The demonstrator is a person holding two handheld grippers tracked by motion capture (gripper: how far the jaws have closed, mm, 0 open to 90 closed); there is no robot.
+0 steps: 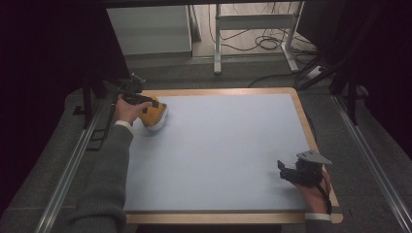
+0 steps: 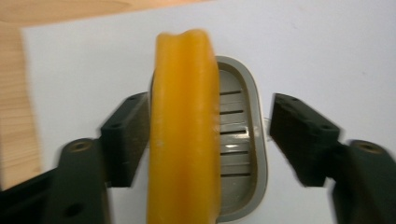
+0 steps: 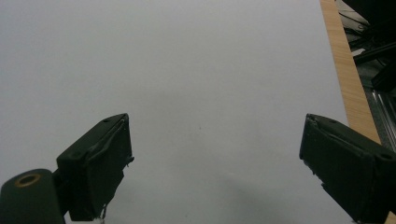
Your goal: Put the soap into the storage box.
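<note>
A bar of yellow-orange soap [image 2: 184, 130] stands on edge, tilted, in a light grey oval soap dish [image 2: 240, 140] with a slotted floor. The soap leans against one long side of the dish. Both lie at the far left corner of the pale blue mat [image 1: 218, 150], near its wooden border.

A bar of orange soap [image 2: 184, 130] is looking waxy and smooth with a faint sheen, sitting in a grey, matt plastic soap dish [image 2: 240, 140] with slotted ribs. A smooth, matt pale blue mat [image 1: 218, 145] is covering the table [image 1: 311, 126], whose light wooden edge is showing grain. Both grippers' black jaws are looking like matt plastic. A grey knitted sleeve [image 1: 104, 179] is looking soft.
</note>
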